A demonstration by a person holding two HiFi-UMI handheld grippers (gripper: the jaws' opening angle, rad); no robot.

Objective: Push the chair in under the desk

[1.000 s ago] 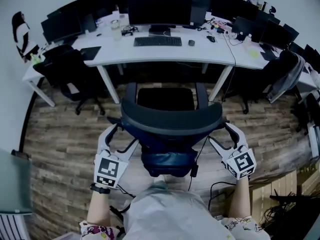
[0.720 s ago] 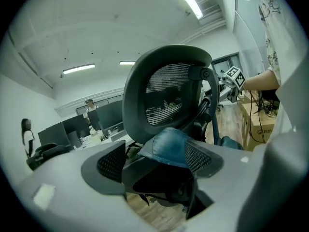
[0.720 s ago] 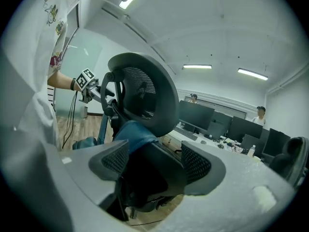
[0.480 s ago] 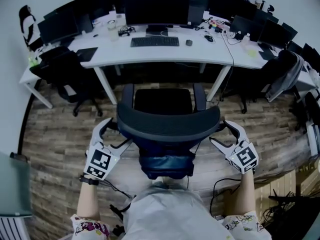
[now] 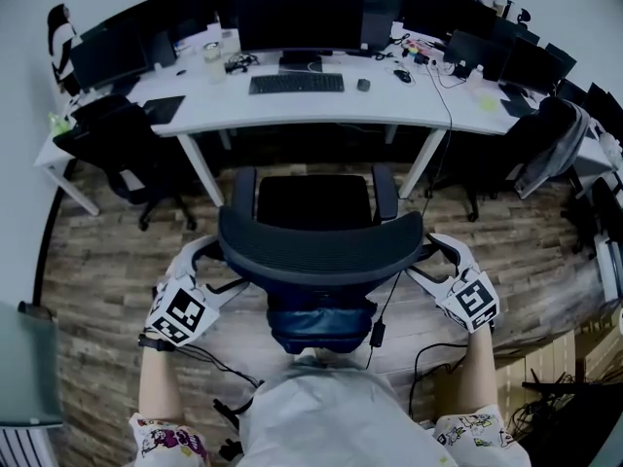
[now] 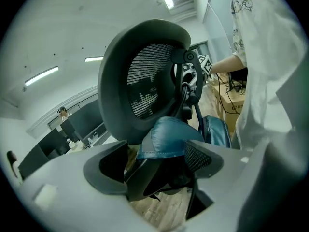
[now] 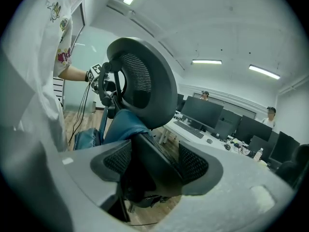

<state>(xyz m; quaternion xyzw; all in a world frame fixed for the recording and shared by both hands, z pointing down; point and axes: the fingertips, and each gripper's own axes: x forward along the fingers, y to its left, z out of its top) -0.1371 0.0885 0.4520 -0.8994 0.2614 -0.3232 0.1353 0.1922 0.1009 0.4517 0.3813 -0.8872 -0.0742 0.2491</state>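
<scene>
Your left claw (image 5: 216, 269) and right claw (image 5: 428, 259) stand open, having just closed in slightly, each with a strut of the chair (image 5: 321, 246) between its pads. The chair stands at your 12 o'clock, facing the counter (image 5: 292, 111) beyond it.

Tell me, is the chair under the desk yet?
No, the chair stands short of the desk, its whole seat in view.

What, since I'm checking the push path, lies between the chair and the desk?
Only bare wooden floor, in the head view, separates chair and desk; the desk's legs stand off to either side.
</scene>
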